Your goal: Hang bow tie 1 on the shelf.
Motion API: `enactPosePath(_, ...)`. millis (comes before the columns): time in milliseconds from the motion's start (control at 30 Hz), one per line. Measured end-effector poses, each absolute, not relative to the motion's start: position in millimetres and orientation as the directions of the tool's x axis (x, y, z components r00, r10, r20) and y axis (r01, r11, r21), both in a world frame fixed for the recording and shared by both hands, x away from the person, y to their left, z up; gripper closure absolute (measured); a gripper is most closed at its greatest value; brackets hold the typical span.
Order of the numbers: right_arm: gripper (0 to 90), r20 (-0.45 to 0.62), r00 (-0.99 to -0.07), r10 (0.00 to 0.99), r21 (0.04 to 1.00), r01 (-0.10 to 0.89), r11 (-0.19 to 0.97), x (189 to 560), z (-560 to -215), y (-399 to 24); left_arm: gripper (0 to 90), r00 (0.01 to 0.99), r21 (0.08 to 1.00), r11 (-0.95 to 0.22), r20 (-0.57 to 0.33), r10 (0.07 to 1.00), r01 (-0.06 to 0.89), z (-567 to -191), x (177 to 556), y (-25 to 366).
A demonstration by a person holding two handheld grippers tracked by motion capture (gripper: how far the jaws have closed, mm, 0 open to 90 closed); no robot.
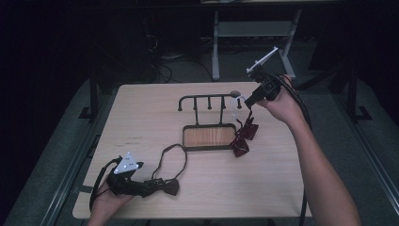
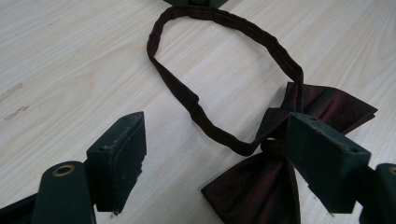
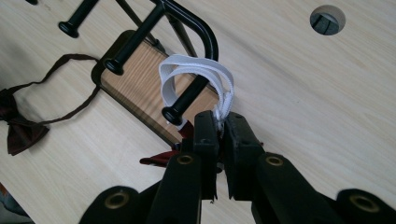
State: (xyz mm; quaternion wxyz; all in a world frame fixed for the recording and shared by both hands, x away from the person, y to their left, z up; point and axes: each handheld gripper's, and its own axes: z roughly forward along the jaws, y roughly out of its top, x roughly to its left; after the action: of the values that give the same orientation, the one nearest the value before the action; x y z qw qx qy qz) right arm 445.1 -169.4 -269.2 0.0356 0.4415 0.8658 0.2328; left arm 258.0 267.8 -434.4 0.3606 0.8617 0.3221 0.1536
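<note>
A black peg rack (image 1: pixel 207 100) on a wooden base (image 1: pixel 209 136) stands mid-table. My right gripper (image 1: pixel 248 101) hovers at the rack's right end, shut on the white strap (image 3: pixel 196 65) of a red bow tie (image 1: pixel 244 136). That strap loops over the end peg (image 3: pixel 187 95), and the red bow (image 3: pixel 159 160) hangs below my jaws. My left gripper (image 1: pixel 150 186) rests low at the front left, open. A dark maroon bow tie (image 2: pixel 261 186) lies flat between its jaws by the right one, its strap (image 2: pixel 224 23) looped out toward the rack. No pad presses on it.
The dark bow tie (image 3: pixel 18 128) lies left of the rack base in the right gripper view. A round cable hole (image 3: pixel 327 19) sits in the tabletop behind the rack. The other pegs (image 1: pixel 209 106) are bare. Table edges are close to my left hand.
</note>
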Motion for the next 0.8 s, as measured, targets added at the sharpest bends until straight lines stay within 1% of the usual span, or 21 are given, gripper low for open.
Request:
enactPosePath(267, 82.7, 0.173, -0.594, 0.786, 0.432, 0.763, 0.482, 447.4, -275.8, -173.1, 21.6, 0.746, 0.718, -0.535, 0.033, 0.665, 0.445, -435.1, 258.2, 267.3)
enactPosePath(400, 81.5, 0.174, -0.600, 0.781, 0.432, 0.759, 0.487, 447.3, -277.4, -173.0, 21.6, 0.747, 0.719, -0.535, 0.034, 0.664, 0.443, -434.8, 258.1, 267.3)
enactPosePath(500, 81.5, 0.154, -0.609, 0.778, 0.442, 0.747, 0.497, 445.2, -278.9, -172.1, 21.6, 0.746, 0.719, -0.534, 0.034, 0.665, 0.444, -434.8, 257.8, 267.0)
enactPosePath(800, 79.4, 0.168, -0.625, 0.762, 0.449, 0.737, 0.505, 440.4, -281.8, -176.3, 21.6, 0.747, 0.713, -0.540, 0.033, 0.664, 0.448, -435.1, 257.8, 266.4)
